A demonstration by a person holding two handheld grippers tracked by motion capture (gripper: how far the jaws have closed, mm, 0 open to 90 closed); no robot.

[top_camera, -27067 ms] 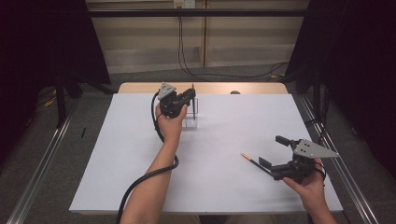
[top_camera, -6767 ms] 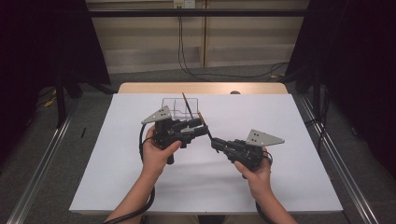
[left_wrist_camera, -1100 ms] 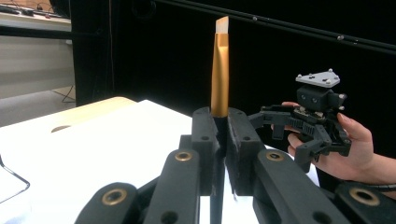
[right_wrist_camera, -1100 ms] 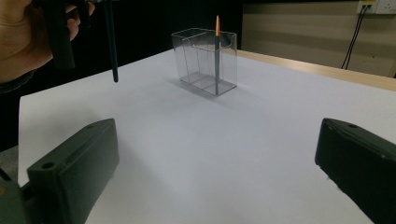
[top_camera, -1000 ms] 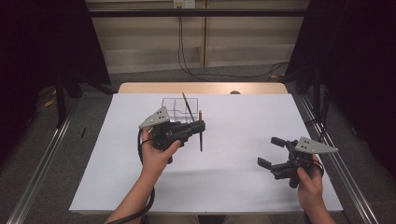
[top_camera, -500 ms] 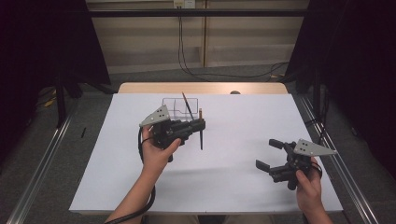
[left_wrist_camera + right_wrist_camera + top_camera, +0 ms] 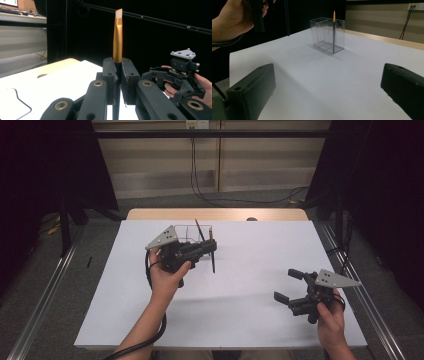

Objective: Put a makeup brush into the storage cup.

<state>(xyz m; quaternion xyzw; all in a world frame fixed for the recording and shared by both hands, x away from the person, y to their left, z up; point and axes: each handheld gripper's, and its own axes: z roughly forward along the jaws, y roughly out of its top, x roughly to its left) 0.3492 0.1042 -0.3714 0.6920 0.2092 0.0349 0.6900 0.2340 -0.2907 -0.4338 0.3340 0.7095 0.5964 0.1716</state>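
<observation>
Left gripper [image 7: 207, 251] jaws pinch a slim, gold-ferruled brush [image 7: 117, 40] beside the clear box [image 7: 327, 35]; right gripper [image 7: 289, 285] jaws spread.

The left gripper [image 7: 210, 251], raised in the person's left hand [image 7: 167, 272], has its jaws clamped tight around a brush [image 7: 117, 40]. The right gripper [image 7: 287, 285], held low, has its jaws spread wide, nothing between them.

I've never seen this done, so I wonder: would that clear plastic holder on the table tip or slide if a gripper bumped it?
Probably yes. The clear holder looks thin-walled and light, holding one brush, so a nudge could slide it on the smooth white sheet. It stands tall on a narrow base, so a knock near the rim might tip it. It looks rigid, not floppy.
</observation>
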